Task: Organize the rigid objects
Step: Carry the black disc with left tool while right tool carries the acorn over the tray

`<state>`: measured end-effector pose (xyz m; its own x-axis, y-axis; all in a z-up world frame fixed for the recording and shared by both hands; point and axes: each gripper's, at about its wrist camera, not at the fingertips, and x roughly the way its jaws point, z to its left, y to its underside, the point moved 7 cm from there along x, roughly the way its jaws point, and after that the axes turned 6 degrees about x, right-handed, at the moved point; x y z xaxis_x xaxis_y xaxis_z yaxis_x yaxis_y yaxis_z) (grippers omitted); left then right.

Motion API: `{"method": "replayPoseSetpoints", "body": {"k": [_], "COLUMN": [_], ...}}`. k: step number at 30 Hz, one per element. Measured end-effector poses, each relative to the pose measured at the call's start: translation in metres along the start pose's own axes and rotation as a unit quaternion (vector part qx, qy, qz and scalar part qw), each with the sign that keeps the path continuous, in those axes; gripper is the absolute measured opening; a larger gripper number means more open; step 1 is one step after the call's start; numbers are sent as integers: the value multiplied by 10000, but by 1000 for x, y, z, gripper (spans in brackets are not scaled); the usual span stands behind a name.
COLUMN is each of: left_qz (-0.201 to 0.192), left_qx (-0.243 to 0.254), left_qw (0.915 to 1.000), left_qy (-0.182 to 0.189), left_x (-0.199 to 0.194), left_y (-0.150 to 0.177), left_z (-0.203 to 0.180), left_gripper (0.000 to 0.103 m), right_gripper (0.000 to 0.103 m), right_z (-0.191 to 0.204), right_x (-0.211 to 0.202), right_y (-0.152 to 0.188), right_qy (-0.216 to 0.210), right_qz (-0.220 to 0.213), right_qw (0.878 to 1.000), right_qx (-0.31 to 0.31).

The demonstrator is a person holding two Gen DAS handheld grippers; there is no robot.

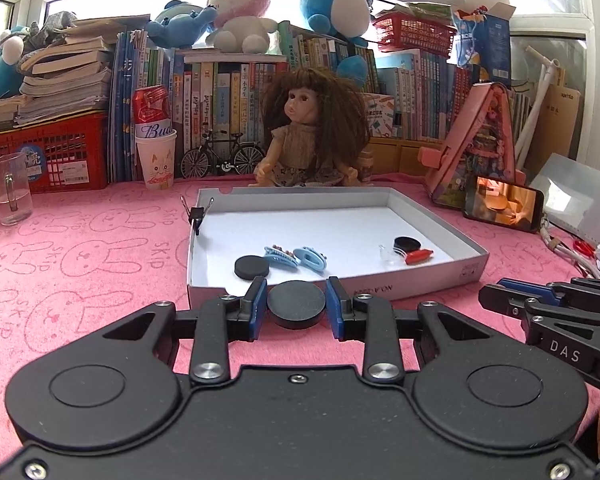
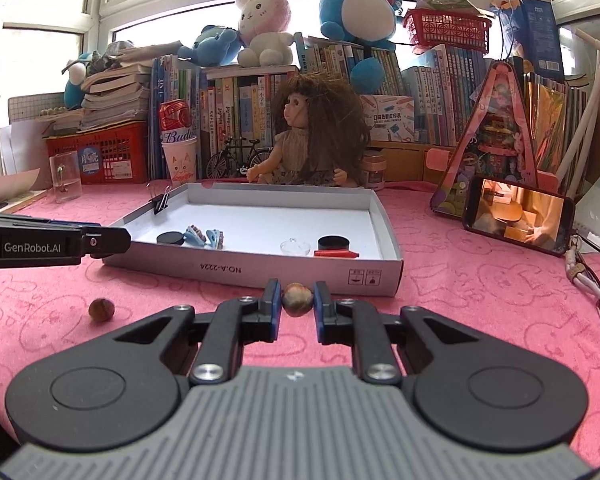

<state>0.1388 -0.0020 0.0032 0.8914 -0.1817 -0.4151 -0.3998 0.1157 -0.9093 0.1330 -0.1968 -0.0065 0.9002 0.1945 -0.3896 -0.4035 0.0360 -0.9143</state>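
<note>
My left gripper (image 1: 296,304) is shut on a black round disc (image 1: 296,306), just short of the near wall of the white box lid (image 1: 432,278). Inside the lid lie another black disc (image 1: 251,267), two blue hair clips (image 1: 296,257), a clear piece (image 1: 390,254), a black cap (image 1: 407,244) and a red piece (image 1: 419,256). A black binder clip (image 1: 196,215) is clamped on the lid's left wall. My right gripper (image 2: 297,300) is shut on a brown marbled ball (image 2: 297,300) in front of the lid (image 2: 260,272). A second brown ball (image 2: 101,309) rests on the pink cloth at left.
A doll (image 1: 312,128) sits behind the lid, before rows of books and plush toys. A glass cup (image 1: 11,188) and a can in a paper cup (image 1: 155,136) stand at left. A phone (image 1: 504,208) leans at right, with cables (image 1: 568,248) beside it.
</note>
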Motion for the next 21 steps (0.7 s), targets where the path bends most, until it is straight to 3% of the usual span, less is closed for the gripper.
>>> {"method": "replayPoseSetpoints", "body": {"k": [8,21], "left_qz": [78,675], "left_qx": [-142,-448], "left_qw": [9999,9967], "left_qy": [1,60], "left_x": [25,86], "left_y": [-19,-30], "left_z": [12,26], "left_gripper": [29,29], "right_gripper": [21,21], "right_z": [-14,-46], "right_x": [24,89], "right_y": [-26,-52], "right_qy": [142,577], "right_qz": [16,649], "right_qw": [9997,9951], "right_qx": [187,464]}}
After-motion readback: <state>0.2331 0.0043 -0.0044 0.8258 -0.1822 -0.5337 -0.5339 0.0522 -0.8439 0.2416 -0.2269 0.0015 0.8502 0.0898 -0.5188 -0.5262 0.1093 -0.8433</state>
